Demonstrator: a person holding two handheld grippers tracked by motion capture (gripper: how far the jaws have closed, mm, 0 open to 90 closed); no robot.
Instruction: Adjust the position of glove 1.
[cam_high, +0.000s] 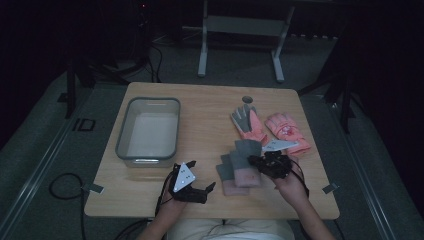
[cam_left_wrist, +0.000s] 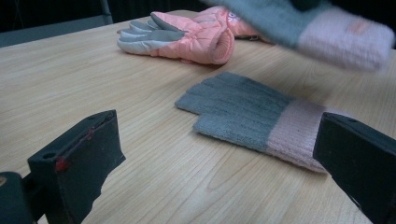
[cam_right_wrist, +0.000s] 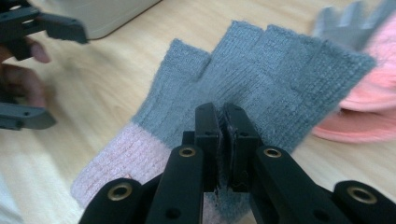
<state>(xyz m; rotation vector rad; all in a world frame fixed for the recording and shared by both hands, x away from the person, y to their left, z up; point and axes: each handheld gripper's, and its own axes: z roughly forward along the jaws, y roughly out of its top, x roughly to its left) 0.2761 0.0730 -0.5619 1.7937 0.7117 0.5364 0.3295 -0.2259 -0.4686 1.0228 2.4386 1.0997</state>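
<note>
Wooden table (cam_high: 210, 107), dark room: right gripper (cam_high: 263, 162) lifts a grey-pink knit glove (cam_high: 246, 155) over its mate (cam_high: 227, 172). Left gripper (cam_left_wrist: 210, 163) view: jaws wide, empty. Right gripper view: jaws pinch glove. Next: carry to bin (cam_high: 148, 131), probably.

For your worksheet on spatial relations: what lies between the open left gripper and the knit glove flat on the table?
Bare wooden table, seen in the left gripper view, separates left gripper from knit glove.

The high view looks forward and down over the whole worktop (cam_high: 210, 107) from afar. The left gripper view sits low, close to the wood, facing the flat knit glove (cam_left_wrist: 252, 116). The right gripper view looks closely along its jaws. All share the gloves.
</note>
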